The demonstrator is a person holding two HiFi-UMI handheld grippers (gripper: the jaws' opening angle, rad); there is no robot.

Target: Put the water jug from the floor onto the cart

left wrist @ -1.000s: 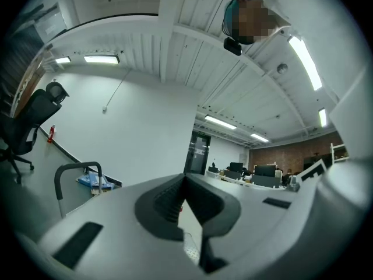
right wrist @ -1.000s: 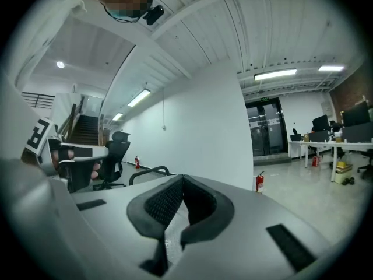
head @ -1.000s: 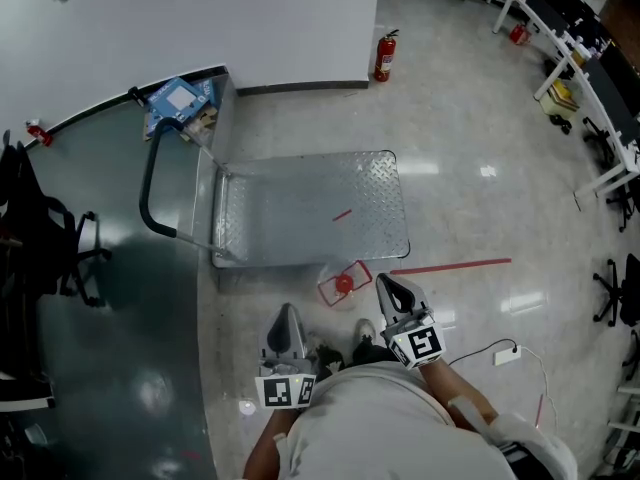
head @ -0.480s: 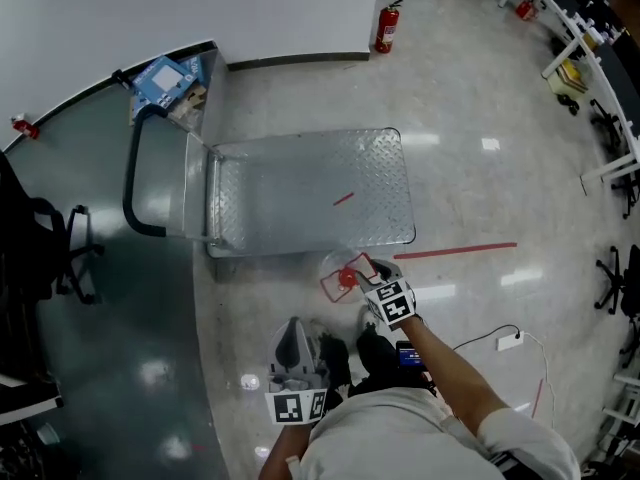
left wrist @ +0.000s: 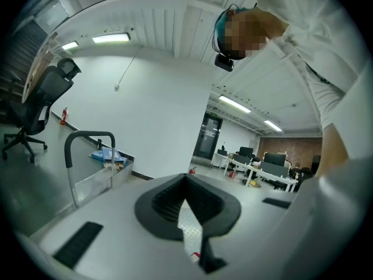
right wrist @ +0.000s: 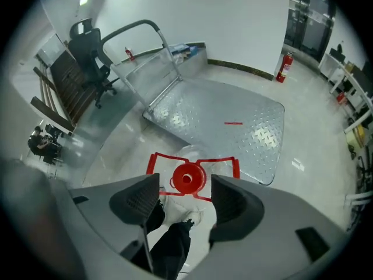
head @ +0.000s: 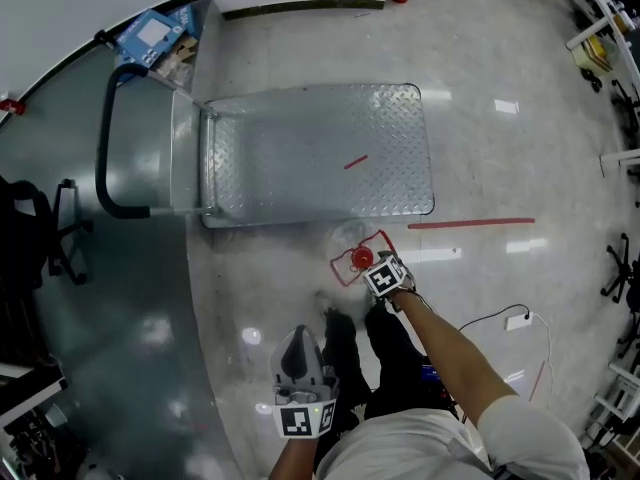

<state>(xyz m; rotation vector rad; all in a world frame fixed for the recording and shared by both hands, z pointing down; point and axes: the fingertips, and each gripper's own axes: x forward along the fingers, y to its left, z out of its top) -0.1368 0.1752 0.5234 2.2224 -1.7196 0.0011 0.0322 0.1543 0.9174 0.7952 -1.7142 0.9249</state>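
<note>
The clear water jug (head: 352,245) with a red cap (head: 361,259) stands on the floor inside a red taped square, just in front of the cart's near edge. The cart (head: 320,153) is a bare steel checker-plate deck with a black handle (head: 104,158) at its left. My right gripper (head: 378,269) points steeply down over the cap; its jaws are opening, and the red cap (right wrist: 187,178) shows just beyond their tips (right wrist: 185,200), nothing pressed. My left gripper (head: 298,340) hangs by the person's left side, away from the jug, jaws (left wrist: 186,182) together and empty.
A red tape line (head: 470,223) runs on the floor right of the jug. A white power strip with a cable (head: 518,320) lies further right. A blue box (head: 150,33) sits behind the cart handle, a black office chair (head: 40,238) at left. The person's legs (head: 385,343) stand just behind the jug.
The right gripper came down from beside the body, tipped downward over the jug's cap and opened. The left gripper sank a little. The cart and jug stayed put.
</note>
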